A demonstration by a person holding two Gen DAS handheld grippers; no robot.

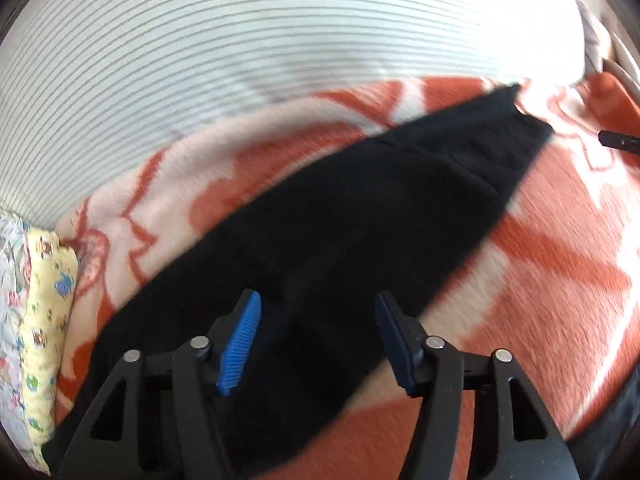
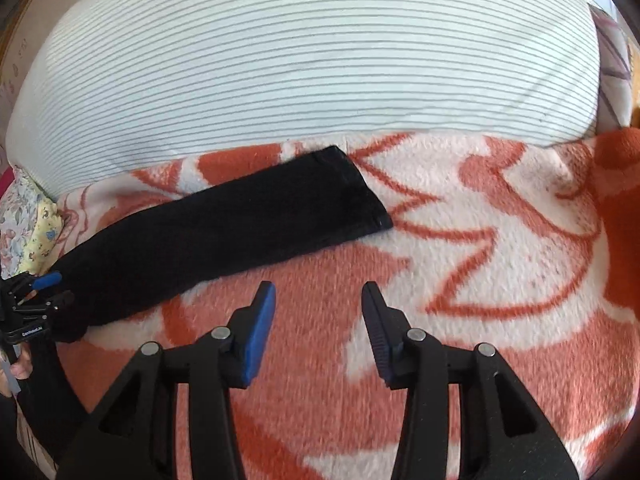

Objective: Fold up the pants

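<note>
Black pants point(image 1: 340, 232) lie stretched out flat on an orange and white blanket point(image 1: 560, 280), one long dark strip. In the right wrist view the pants point(image 2: 240, 220) run from the left edge to a leg end near the middle. My left gripper point(image 1: 318, 304) is open just above the near end of the pants, with nothing between its blue pads. It also shows at the left edge of the right wrist view point(image 2: 40, 292). My right gripper point(image 2: 318, 296) is open and empty above the bare blanket point(image 2: 480, 280), to the right of the pants. Its tip shows in the left wrist view point(image 1: 618, 141).
A large white pillow with thin grey stripes point(image 2: 300, 60) lies along the far edge of the blanket. It shows in the left wrist view too point(image 1: 240, 40). Patterned yellow and floral cloth point(image 1: 40, 320) lies at the left.
</note>
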